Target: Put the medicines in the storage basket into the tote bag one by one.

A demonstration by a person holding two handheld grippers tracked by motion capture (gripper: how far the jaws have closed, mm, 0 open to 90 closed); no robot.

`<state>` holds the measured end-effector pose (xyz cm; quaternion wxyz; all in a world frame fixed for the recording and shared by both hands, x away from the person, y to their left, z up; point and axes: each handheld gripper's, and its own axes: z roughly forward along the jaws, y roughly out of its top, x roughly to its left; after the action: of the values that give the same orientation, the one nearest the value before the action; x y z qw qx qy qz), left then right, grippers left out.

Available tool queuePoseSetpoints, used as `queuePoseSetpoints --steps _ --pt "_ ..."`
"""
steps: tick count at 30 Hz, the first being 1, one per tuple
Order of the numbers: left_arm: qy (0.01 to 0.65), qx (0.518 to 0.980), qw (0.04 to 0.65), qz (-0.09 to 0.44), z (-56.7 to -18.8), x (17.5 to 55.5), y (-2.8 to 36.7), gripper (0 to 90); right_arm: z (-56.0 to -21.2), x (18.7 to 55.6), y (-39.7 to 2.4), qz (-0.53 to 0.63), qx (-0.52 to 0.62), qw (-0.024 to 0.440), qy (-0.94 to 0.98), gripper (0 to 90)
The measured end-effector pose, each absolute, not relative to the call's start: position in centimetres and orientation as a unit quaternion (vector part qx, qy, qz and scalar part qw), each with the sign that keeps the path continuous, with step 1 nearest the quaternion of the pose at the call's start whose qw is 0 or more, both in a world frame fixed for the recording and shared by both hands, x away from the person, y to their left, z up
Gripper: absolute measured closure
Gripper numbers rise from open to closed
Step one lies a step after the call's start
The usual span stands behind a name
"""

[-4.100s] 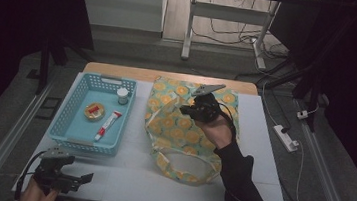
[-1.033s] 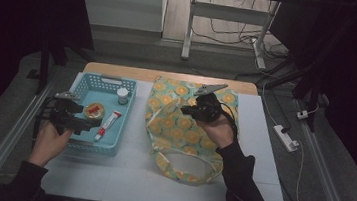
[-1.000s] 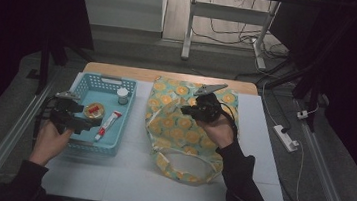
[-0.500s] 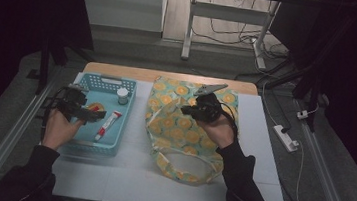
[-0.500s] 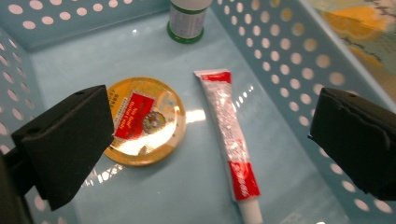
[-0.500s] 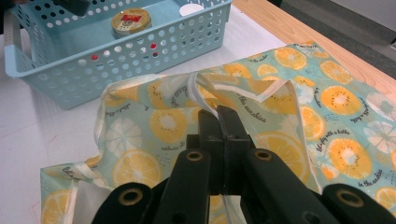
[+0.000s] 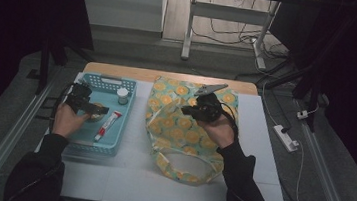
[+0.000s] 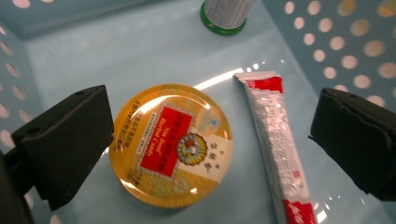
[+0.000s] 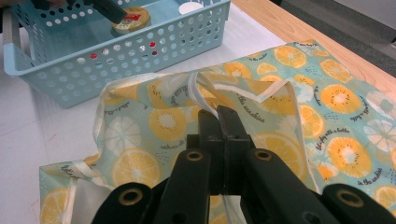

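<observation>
- Table point(image 7: 261, 154) first, white top with a wooden strip along the far edge, everything else sits on it.
- Fruit-print bag point(image 7: 184, 126) is the next biggest thing: light teal cloth covered in orange and kiwi slices, lying flat in the middle of the table, just right of the basket, mouth toward the person.
- Right gripper point(image 9: 218, 122) has its jaws clamped tight on the bag's white-edged rim or strap and holds that bit lifted, so the cloth tents up around the tips.
- Blue basket point(image 7: 118, 139), perforated plastic, sits on the left side of the table. Three things inside: a round tin, a tube and a small bottle.
- Left gripper point(image 8: 210, 140) hangs inside the basket, jaws wide open, with the tin and the tube both lying between them, not touching either pad as far as I can see.
- Tube point(image 8: 275, 144), red and white, lies just beside the tin.
- Round tin point(image 8: 170, 144), flat on the basket floor, yellow-gold lid with a red label.
- Small bottle point(image 7: 123, 94), white cap, green base, stands in the far corner.
</observation>
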<state>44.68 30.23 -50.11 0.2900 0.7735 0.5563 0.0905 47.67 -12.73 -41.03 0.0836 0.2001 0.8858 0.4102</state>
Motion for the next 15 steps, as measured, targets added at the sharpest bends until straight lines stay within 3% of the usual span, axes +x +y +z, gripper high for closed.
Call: queuePoseSetpoints --steps 15 --pt "0.556 0.793 0.237 0.075 -51.6 46.3 29.7 0.0 -41.1 47.7 -12.8 0.41 0.2 0.083 0.886 89.7"
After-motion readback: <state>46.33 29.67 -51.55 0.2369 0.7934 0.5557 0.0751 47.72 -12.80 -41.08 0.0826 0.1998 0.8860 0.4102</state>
